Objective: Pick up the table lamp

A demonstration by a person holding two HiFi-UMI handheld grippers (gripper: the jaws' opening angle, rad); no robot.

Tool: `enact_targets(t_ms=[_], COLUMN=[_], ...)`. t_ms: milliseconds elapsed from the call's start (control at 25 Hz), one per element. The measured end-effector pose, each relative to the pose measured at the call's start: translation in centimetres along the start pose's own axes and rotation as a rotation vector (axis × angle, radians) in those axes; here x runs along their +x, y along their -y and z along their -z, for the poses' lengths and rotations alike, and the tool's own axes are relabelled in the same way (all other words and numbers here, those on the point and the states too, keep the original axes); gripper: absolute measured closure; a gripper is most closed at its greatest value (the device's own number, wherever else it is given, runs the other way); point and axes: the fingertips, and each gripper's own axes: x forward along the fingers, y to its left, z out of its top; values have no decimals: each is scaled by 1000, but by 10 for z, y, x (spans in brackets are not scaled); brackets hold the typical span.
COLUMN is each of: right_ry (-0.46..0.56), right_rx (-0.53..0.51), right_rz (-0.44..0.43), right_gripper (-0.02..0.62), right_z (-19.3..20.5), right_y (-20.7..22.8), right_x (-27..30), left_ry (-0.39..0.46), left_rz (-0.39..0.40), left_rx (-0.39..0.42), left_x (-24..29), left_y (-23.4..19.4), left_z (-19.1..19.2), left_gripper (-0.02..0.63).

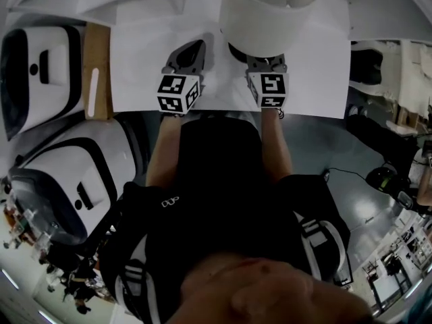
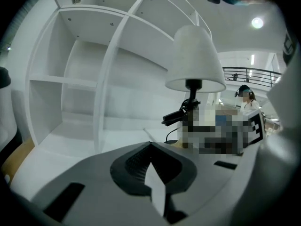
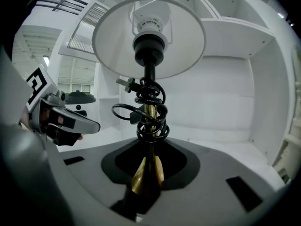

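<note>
Left of the left jaws are two white housings with black trim, off the worktop, and one wooden strip along the worktop's left edge.

Left gripper: the jaws are closed tip to tip, with nothing between them. Ahead of these jaws is bare worktop, then one white shelf unit with open bays. The one table lamp is ahead and to the right of these jaws, apart from them.

Right gripper: the jaws are clamped low on the lamp's brass stem, with the white shade directly above. One black cable is coiled round the stem just above the jaws, and one loop protrudes to the left. Whether the lamp base clears the worktop cannot be determined. The shelf unit closes off the far side. The worktop's near edge runs behind both grippers.
</note>
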Motion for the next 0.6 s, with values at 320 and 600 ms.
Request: enact_targets(t_ms=[320,600], right_ry=[58,105], right_rx=[14,48], right_rz=[61,108], right_gripper=[489,489], right_z=[-40,-75], right_y=[27,48], right_x=[-37,-63], left_ry=[79,155], left_rz=[77,143], left_rx=[11,41], left_x=[23,29], left_y=[28,61], left_z=[-37,-72], left_gripper=[600,600])
